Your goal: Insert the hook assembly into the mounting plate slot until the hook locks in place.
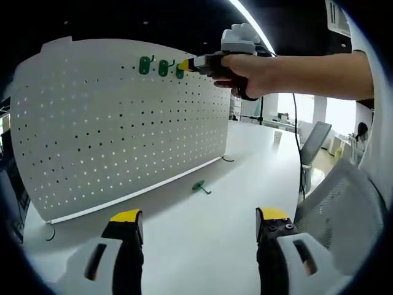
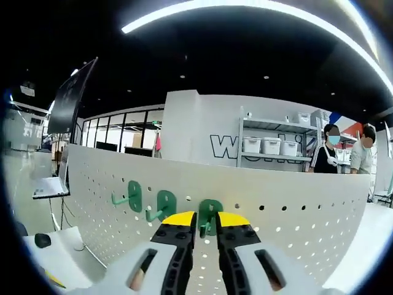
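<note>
A white pegboard [image 1: 123, 123] stands upright on the white table [image 1: 258, 166]. Along its top edge sit three green hooks: the first [image 1: 144, 64], the second [image 1: 163, 67] and the third [image 1: 180, 72]. A hand holds my right gripper [image 1: 186, 65] up at the third hook. In the right gripper view that gripper [image 2: 206, 220] is shut on the third hook [image 2: 209, 212], which lies against the pegboard [image 2: 276, 215] beside the other two hooks [image 2: 132, 196] [image 2: 163, 204]. One loose green hook [image 1: 200, 187] lies on the table. My left gripper [image 1: 199, 216] is open, low over the table.
A grey mesh office chair [image 1: 334, 196] stands at the table's right edge. A laptop [image 2: 49, 187] and a small black object [image 2: 42, 239] lie left of the pegboard. Behind it are shelves with bins [image 2: 270, 144] and two people [image 2: 344, 157].
</note>
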